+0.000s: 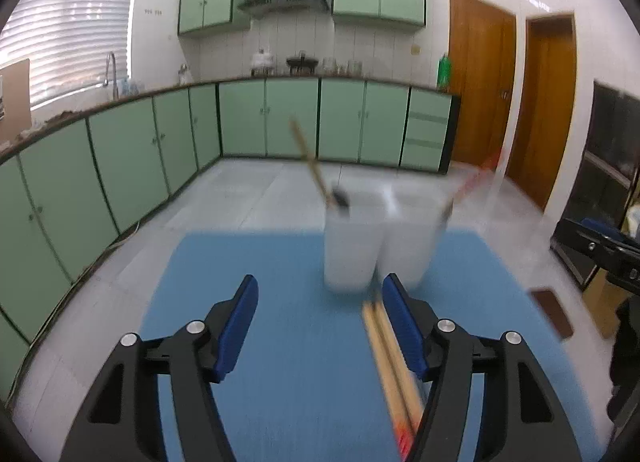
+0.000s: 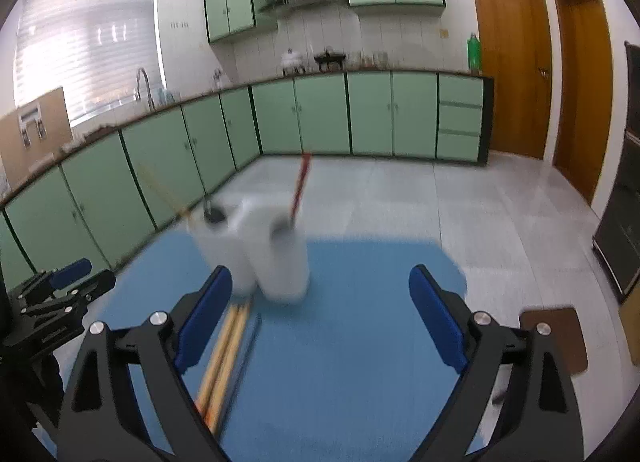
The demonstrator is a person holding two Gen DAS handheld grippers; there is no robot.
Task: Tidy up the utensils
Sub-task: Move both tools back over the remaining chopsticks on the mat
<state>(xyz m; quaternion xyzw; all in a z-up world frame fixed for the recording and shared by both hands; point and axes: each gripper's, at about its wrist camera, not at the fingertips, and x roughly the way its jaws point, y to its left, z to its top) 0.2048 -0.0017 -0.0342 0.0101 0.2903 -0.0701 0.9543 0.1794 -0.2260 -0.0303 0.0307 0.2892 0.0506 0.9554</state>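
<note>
- Green-fronted kitchen cabinets point(image 1: 248, 122) along the far walls, pale tiled floor, brown wooden doors point(image 1: 480, 82) at the right; blue tabletop point(image 1: 280, 302) in the near ground.
- Two white holders point(image 1: 376, 242) standing side by side and touching on the tabletop, blurred in both views.
- Left holder: wooden-handled utensil point(image 1: 310, 162) stuck in it, long axis tilted up and to the left; small dark item beside it at the rim.
- Right holder: red-handled utensil point(image 2: 301, 190) stuck in it, leaning up and slightly right in the right wrist view.
- Pair of wooden chopsticks point(image 1: 390, 366) flat on the tabletop just near of the holders, long axis running near to far, far tips pointing at the holders, near ends marked red.
- Thin dark stick point(image 2: 250, 346) lying alongside the chopsticks on their right, same direction.
- Left gripper point(image 1: 320, 298): fingers parted at medium width, nothing gripped; chopsticks just inside the right finger.
- Right gripper point(image 2: 322, 288): fingers spread wide, nothing gripped; chopsticks just inside the left finger.
- Brown stool seat point(image 2: 554, 338) off the tabletop's right side.
</note>
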